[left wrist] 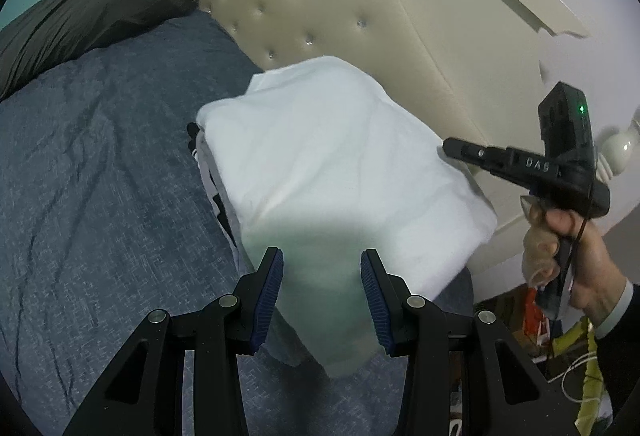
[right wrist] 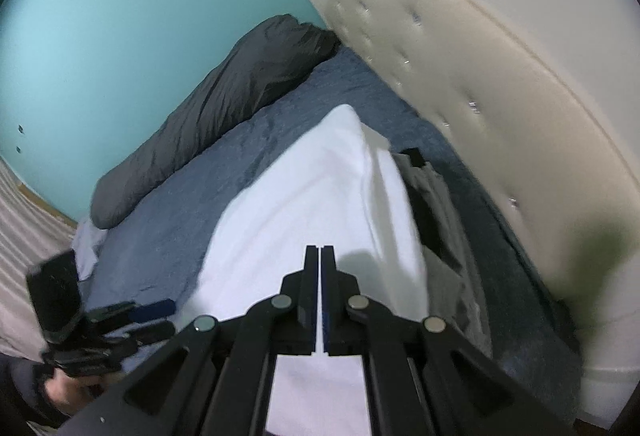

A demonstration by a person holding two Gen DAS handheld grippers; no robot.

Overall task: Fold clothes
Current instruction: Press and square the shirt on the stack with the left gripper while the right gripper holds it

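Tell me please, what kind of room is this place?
Most likely a bedroom. A bed with a blue textured bedspread stands against a cream tufted headboard with carved ornament, and a long dark grey pillow lies along the turquoise wall.

The black plastic left tongs (left wrist: 322,296) carry ribbed blue pads and silver round pivot pins. The matching right tongs (right wrist: 322,296) bear raised lettering, a green light, a thin black cable; beside them, a dark sleeve (left wrist: 616,312) with white cuff.

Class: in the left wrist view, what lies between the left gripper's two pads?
White folded cloth lies between the left gripper's open pads, untouched by either; the left wrist view shows it.
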